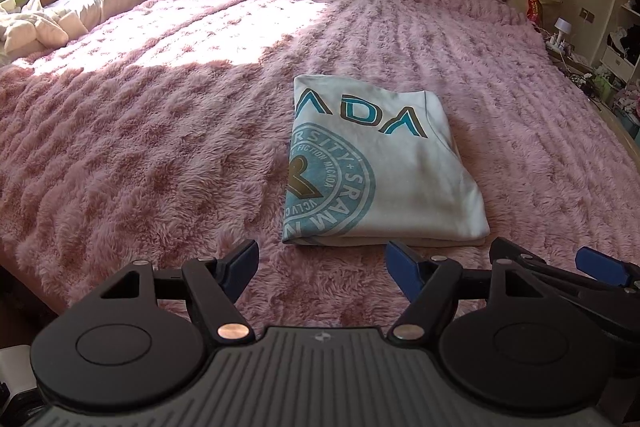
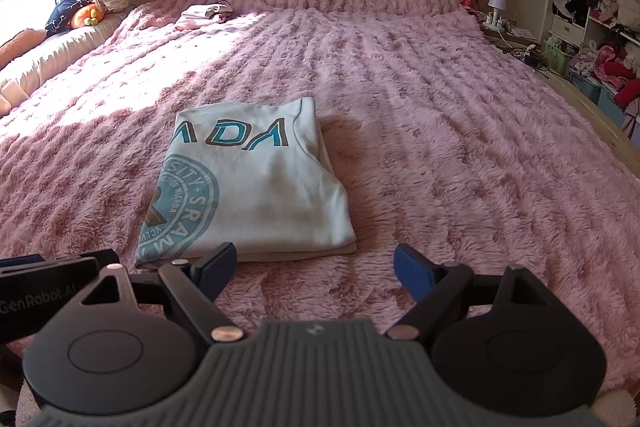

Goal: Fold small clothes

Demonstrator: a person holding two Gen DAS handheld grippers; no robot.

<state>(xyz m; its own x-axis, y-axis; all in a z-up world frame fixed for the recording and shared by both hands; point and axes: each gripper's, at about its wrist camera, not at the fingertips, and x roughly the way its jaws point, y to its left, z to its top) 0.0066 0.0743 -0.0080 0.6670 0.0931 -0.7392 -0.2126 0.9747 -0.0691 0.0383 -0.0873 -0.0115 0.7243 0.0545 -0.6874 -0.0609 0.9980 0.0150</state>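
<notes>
Left gripper, seen from its own wrist camera, hangs with jaws spread wide and empty above a fluffy pink blanket. A white T-shirt with teal lettering lies folded into a neat rectangle at one o'clock, just beyond the fingertips.

From the right wrist camera, the right gripper is likewise open and holding nothing; the shirt sits at eleven o'clock. The fold looks finished. Any further handling would likely go best by pinching all layers at the near edge together.
</notes>
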